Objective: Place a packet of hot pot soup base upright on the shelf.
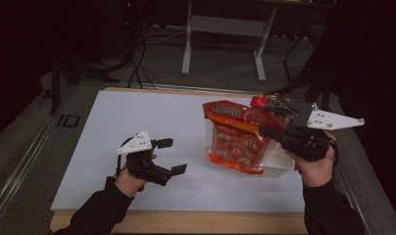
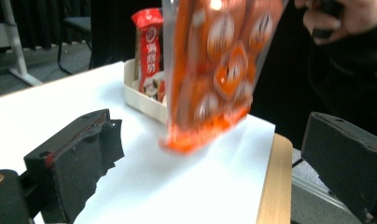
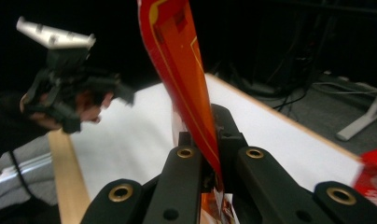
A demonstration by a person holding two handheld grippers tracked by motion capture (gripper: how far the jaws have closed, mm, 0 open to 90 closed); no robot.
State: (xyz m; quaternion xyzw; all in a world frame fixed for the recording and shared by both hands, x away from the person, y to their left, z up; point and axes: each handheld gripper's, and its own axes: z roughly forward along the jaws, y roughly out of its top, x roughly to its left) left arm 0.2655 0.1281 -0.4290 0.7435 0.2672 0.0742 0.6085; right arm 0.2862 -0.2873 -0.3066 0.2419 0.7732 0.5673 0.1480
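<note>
A: High view, entry one: the right gripper [image 1: 264, 131] pinches the orange snack bag [image 1: 234, 139] at its upper right edge; the bag hangs tilted just left of the cream tray [image 1: 279, 164], its lower part overlapping the tray's left wall; whether it touches the white sheet [image 1: 137, 127] I cannot tell.

B: Right gripper view agrees; both jaws are pressed onto the bag's thin orange edge [image 3: 179, 56], which rises straight up between them; the other hand and its gripper [image 3: 79, 88] show far off at upper left.

A: Left gripper [image 1: 171, 155] state: jaws spread wide, nothing between them; it sits well left of the tray, over the sheet, held by the left hand [image 1: 130, 178].

B: Left gripper view: the orange bag [image 2: 214, 70] is blurred, its bottom corner near the sheet, in front of the tray [image 2: 144, 100]; a red packet [image 2: 149, 51] stands upright in the tray.

A: High view also shows a red and dark packet [image 1: 272, 104] at the tray's far end, behind the bag; the right hand [image 1: 316, 164] grips from the tray's right side.
</note>
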